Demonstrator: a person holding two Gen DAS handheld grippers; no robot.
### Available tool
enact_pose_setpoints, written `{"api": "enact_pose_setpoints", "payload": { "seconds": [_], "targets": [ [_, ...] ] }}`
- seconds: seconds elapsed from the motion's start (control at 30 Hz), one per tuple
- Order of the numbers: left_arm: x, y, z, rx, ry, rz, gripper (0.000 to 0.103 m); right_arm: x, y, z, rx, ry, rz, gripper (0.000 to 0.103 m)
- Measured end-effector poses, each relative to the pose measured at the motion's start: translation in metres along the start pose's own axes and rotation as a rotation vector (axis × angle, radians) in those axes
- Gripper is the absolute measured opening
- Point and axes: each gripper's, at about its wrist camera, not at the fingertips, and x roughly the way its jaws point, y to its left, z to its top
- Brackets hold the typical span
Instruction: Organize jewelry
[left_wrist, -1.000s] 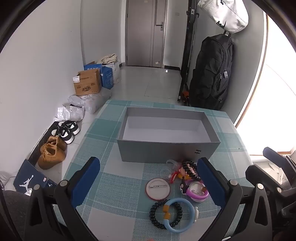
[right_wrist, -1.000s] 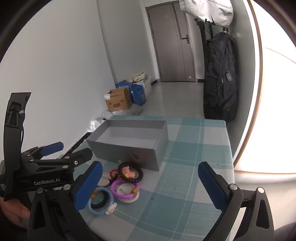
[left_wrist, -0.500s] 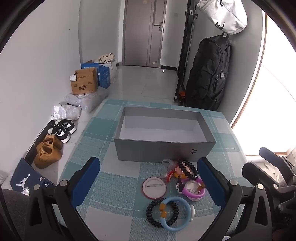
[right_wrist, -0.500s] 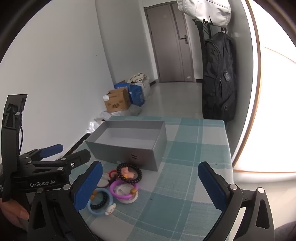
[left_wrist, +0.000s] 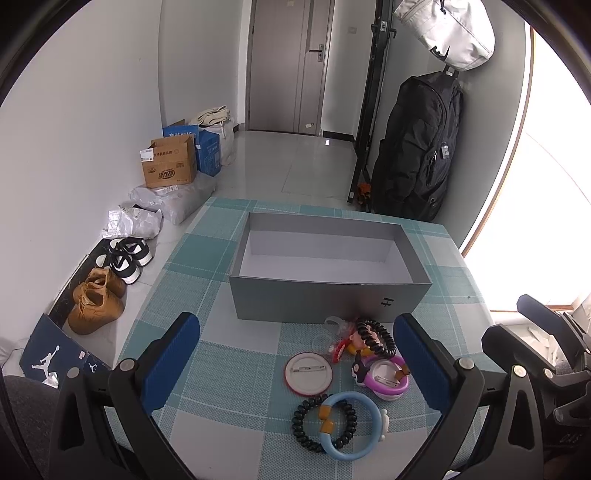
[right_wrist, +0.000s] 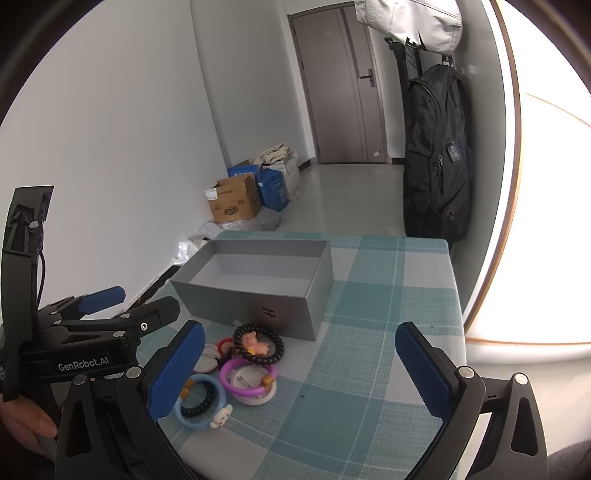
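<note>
An empty grey box (left_wrist: 328, 258) (right_wrist: 258, 280) stands on the teal checked tablecloth (left_wrist: 207, 258). In front of it lies a heap of jewelry: a light blue ring (left_wrist: 369, 443) (right_wrist: 218, 411) over a black bead bracelet (left_wrist: 303, 424), a round pin badge (left_wrist: 308, 371), a purple ring (left_wrist: 388, 378) (right_wrist: 245, 371) on a white badge, and a black coil bracelet (left_wrist: 376, 334) (right_wrist: 258, 345) with a small pink figure. My left gripper (left_wrist: 295, 365) is open above the heap, holding nothing. My right gripper (right_wrist: 299, 369) is open to the heap's right, also holding nothing.
The left gripper's body (right_wrist: 74, 350) and a hand (right_wrist: 22, 424) fill the right wrist view's lower left. Beyond the table's left edge lie shoes (left_wrist: 98, 299), bags and cardboard boxes (left_wrist: 168, 166). A black backpack (left_wrist: 417, 147) hangs at the far right.
Both views have shifted slightly, with the box and jewelry sliding a little up in the left wrist view. Both grippers stay open and no jewelry has moved.
</note>
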Motion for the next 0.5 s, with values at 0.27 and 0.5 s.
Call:
{"api": "enact_pose_setpoints", "payload": {
  "seconds": [0.27, 0.5],
  "targets": [
    [-0.0002, 0.0024, 0.0005, -0.001, 0.001, -0.008, 0.102, 0.0006, -0.0003, -0.0003, 0.003, 0.001, -0.004, 0.103],
    [0.0022, 0.0022, 0.0015, 0.001, 0.002, -0.014, 0.102, 0.0004, -0.0003, -0.0004, 0.003, 0.001, -0.004, 0.103]
  ]
}}
